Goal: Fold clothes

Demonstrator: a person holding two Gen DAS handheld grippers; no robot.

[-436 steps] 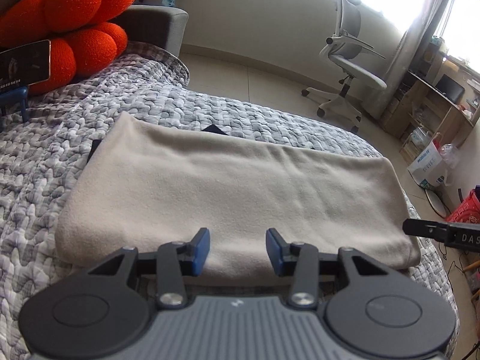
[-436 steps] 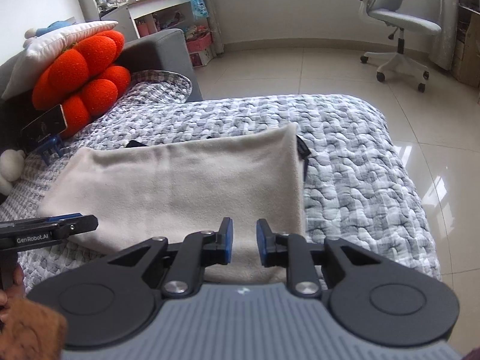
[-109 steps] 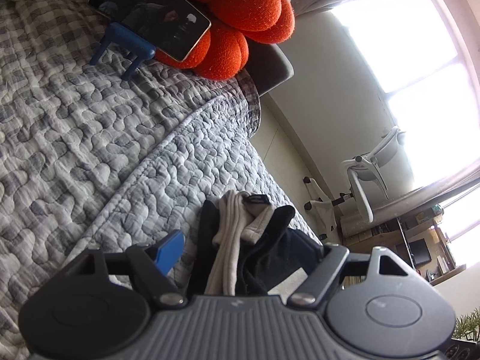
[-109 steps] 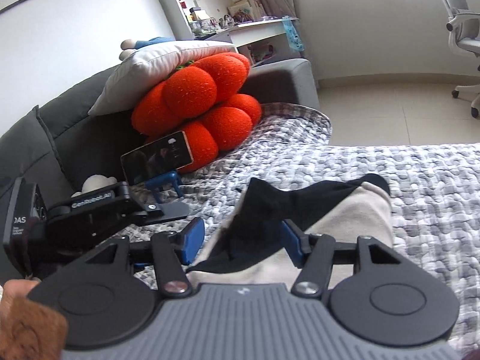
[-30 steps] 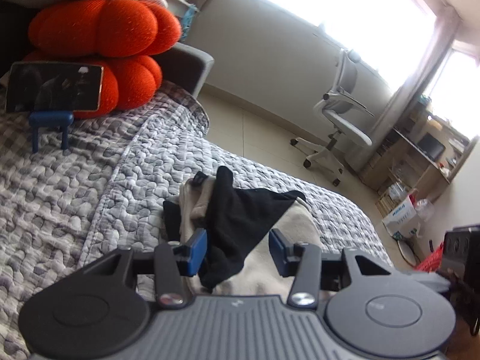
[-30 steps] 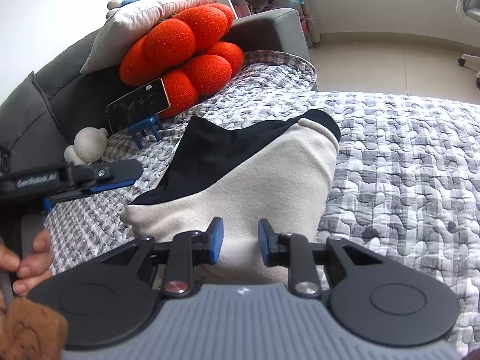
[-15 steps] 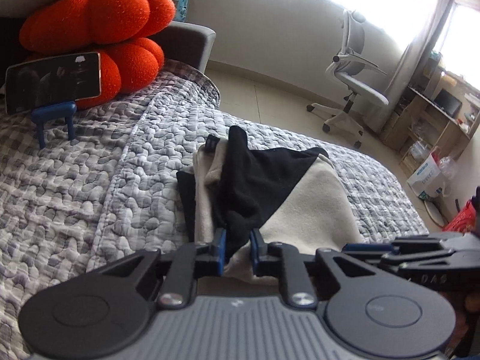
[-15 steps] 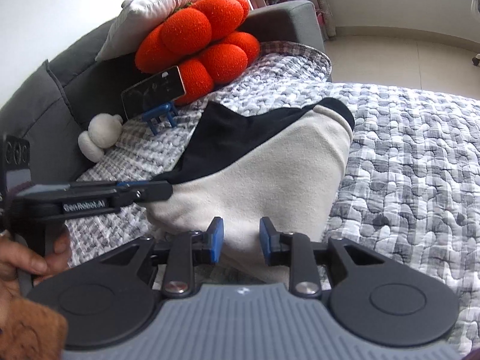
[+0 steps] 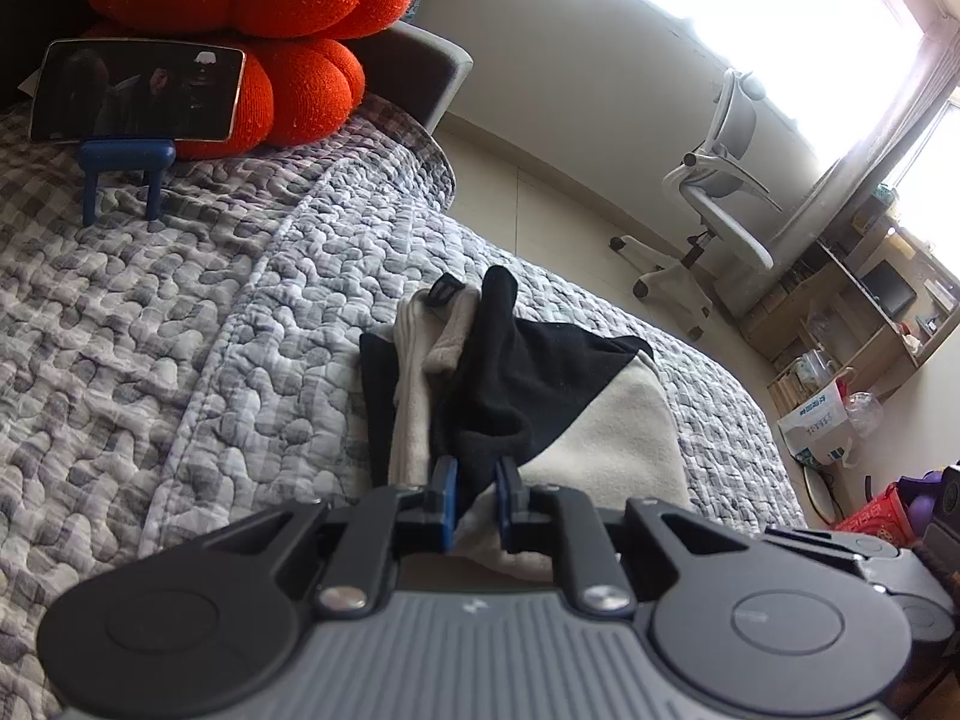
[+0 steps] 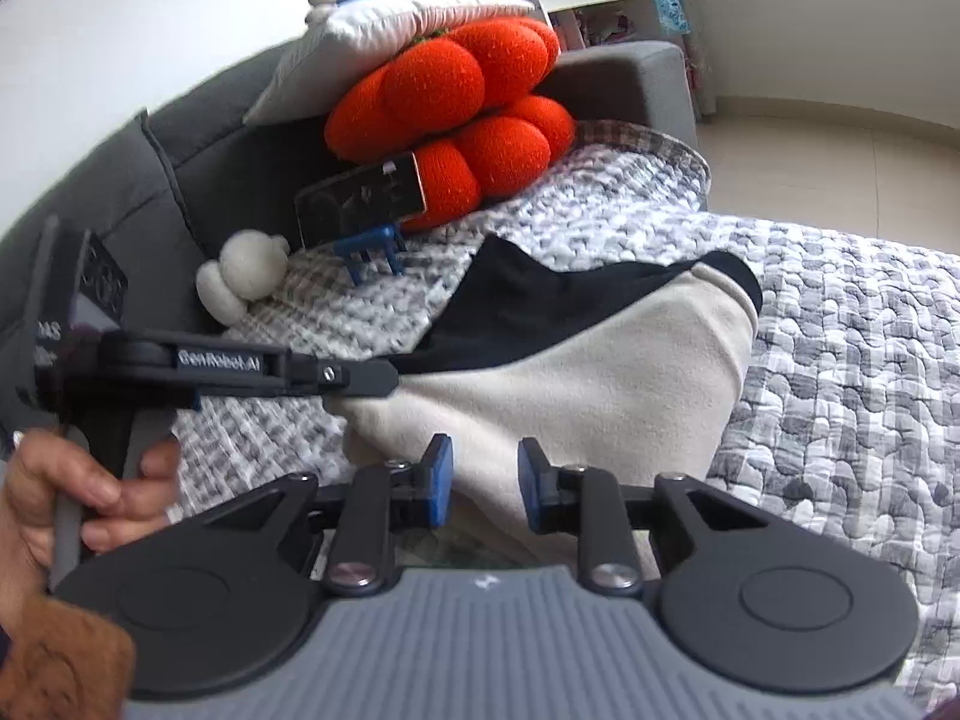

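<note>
Two grippers worked at the near edge of the beige-and-black garment (image 10: pixel 600 372) lying bunched on the grey quilted bedspread (image 9: pixel 180 324): the left gripper (image 9: pixel 475 495) was pinched on a black fold, and the right gripper (image 10: pixel 483 492), its jaws having just eased a little wider, stood apart astride the beige edge without pressing it. Farther off to the left, a phone (image 9: pixel 135 90) sat on a small blue stand against the orange cushion (image 9: pixel 258 12).

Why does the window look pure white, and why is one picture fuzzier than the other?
Left wrist view: daylight overexposes the window to blank white, and the fisheye lens bends the wall. Right wrist view: the left gripper and orange cushion look smeared, probably by motion.
</note>
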